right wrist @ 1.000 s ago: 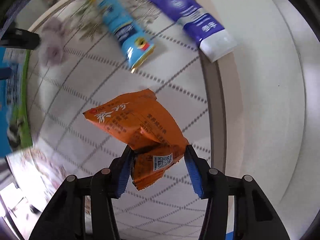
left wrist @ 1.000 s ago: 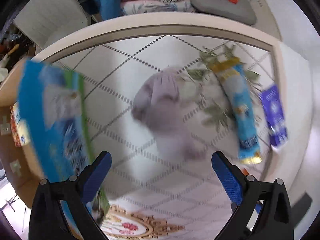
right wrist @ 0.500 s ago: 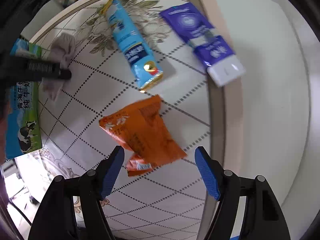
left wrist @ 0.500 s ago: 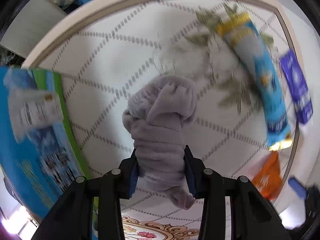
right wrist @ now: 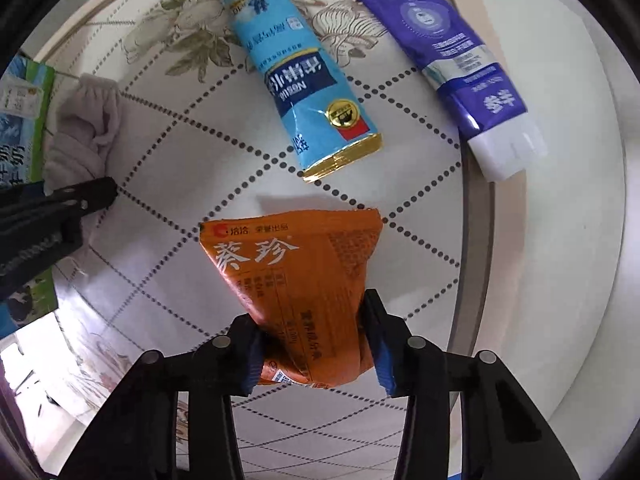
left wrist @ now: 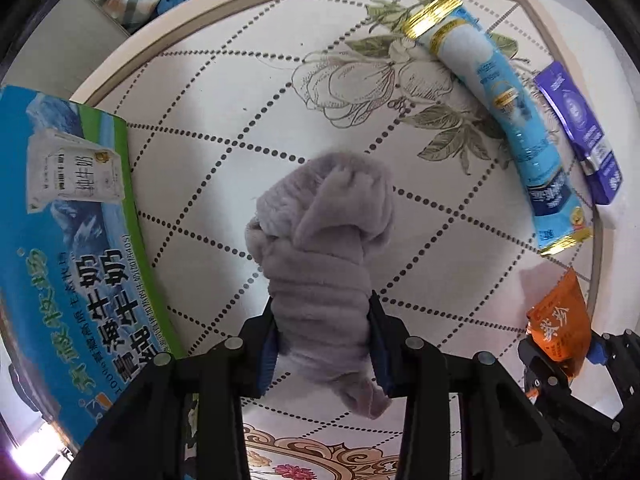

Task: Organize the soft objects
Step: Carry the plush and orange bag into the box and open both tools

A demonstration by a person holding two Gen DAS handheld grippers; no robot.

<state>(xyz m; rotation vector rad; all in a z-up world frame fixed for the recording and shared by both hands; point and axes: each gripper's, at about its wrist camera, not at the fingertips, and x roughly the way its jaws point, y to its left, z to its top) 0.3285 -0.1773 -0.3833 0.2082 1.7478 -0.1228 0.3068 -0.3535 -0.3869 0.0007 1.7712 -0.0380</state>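
1. Left wrist view: the left gripper [left wrist: 322,338] is clamped on a grey plush cloth [left wrist: 324,240], both blue-padded fingers pressed into its bunched lower half; the loose upper folds stick out ahead over the patterned table top [left wrist: 224,128].
2. To the left, a blue-and-green milk carton box [left wrist: 68,240] lies with its long green edge running close beside the cloth, leaving only a narrow strip of bare top between them.
3. Far right, a light blue tube [left wrist: 504,120] and a purple tube [left wrist: 580,128] lie side by side near the table's beige rim [left wrist: 132,44]; broad bare top lies between them and the cloth.
4. At the lower right the right gripper [left wrist: 560,356] shows, holding an orange snack packet [left wrist: 560,320] close to the rim.
5. Right wrist view: the right gripper [right wrist: 312,348] is closed on the orange snack packet [right wrist: 296,276], pinching its lower end; whether the packet touches the top is unclear.
6. Ahead, the light blue tube [right wrist: 304,80] ends just beyond the packet's upper edge; the purple tube [right wrist: 452,60] has its white cap over the rim [right wrist: 476,240].
7. Left, the grey plush cloth [right wrist: 86,128] sits in the left gripper [right wrist: 72,196], beside the milk carton box [right wrist: 20,120].
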